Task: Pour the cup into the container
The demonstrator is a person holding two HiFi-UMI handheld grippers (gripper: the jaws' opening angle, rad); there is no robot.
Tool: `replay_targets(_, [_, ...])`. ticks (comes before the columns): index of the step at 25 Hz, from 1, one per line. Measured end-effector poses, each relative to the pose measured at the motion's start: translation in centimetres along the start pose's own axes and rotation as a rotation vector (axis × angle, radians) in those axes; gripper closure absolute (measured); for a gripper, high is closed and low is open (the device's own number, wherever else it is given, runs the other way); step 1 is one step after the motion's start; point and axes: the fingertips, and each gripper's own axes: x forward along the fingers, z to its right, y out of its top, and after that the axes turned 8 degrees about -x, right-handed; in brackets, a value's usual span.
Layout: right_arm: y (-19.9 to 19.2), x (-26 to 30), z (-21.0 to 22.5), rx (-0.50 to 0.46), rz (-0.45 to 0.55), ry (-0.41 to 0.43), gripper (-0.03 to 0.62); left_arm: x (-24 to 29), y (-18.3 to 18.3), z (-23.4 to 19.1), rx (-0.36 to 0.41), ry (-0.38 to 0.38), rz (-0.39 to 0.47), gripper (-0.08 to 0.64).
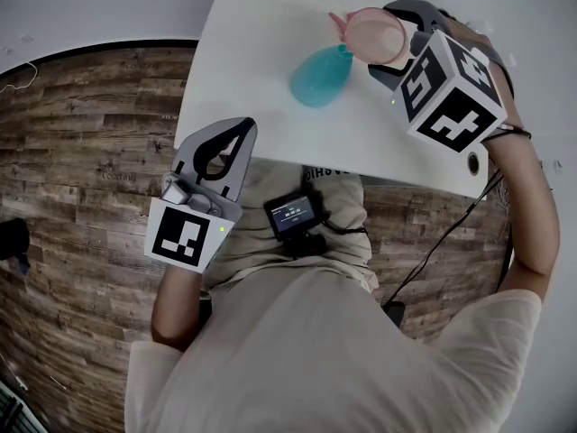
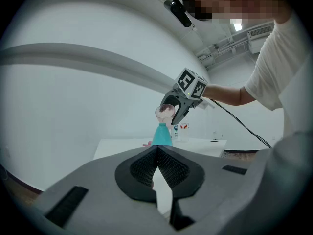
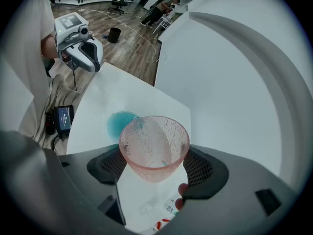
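1. Here the pink cup [image 3: 154, 146] sits squarely between the jaws of the right gripper [image 3: 156, 166], raised above the far right part of the white table [image 1: 252, 43].
2. The cup is tipped, its mouth turned to the left and its rim right over the top of the teal container [image 1: 320, 78]. I cannot tell whether rim and container touch.
3. The container stands upright on the table, just left of the right gripper and below it.
4. The right gripper's jaws are partly closed, with one ribbed pad pressing on each side of the cup's lower wall. The cup's clear sides are beaded with droplets.
5. The left gripper [image 1: 240, 138] is at the near left edge of the table, well apart from cup and container.
6. Its jaws are together at the tips and nothing lies between them (its own view shows only table surface through the narrow gap lower down).
7. A small bottle [image 2: 183, 131] with a red label stands on the table just beyond the container.
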Motion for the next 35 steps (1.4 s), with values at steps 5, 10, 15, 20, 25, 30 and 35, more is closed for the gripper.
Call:
replay_targets(5, [-0.07, -0.13, 0.07, -0.008, -0.009, -0.007, 0.222, -0.05, 0.13, 0.05, 0.003, -0.001, 0.002, 0.549])
replay_targets(10, [-0.21, 0.02, -0.06, -0.013, -0.018, -0.007, 0.222, -0.05, -0.03, 0.08, 0.001, -0.002, 0.000, 0.549])
replay_targets(15, [-0.22, 0.00, 0.05, -0.021, -0.023, -0.013, 0.222, -0.08, 0.07, 0.04, 0.004, 0.000, 0.000, 0.549])
replay_targets(20, [-0.25, -0.23, 0.05, -0.027, -0.033, -0.013, 0.222, -0.19, 0.25, 0.21, 0.004, -0.002, 0.002, 0.549])
replay_targets(25, [-0.33, -0.22, 0.17, -0.028, -0.043, -0.015, 0.222, -0.25, 0.31, 0.17, 0.005, -0.004, 0.003, 0.549])
replay_targets(30, [-0.54, -0.10, 0.22, -0.033, -0.054, -0.019, 0.222, -0.27, 0.29, 0.13, 0.003, -0.001, 0.004, 0.549])
replay_targets(35, [-0.62, -0.05, 0.32, -0.043, -0.065, -0.028, 0.222, -0.37, 0.20, 0.10, 0.002, 0.000, 0.002, 0.549])
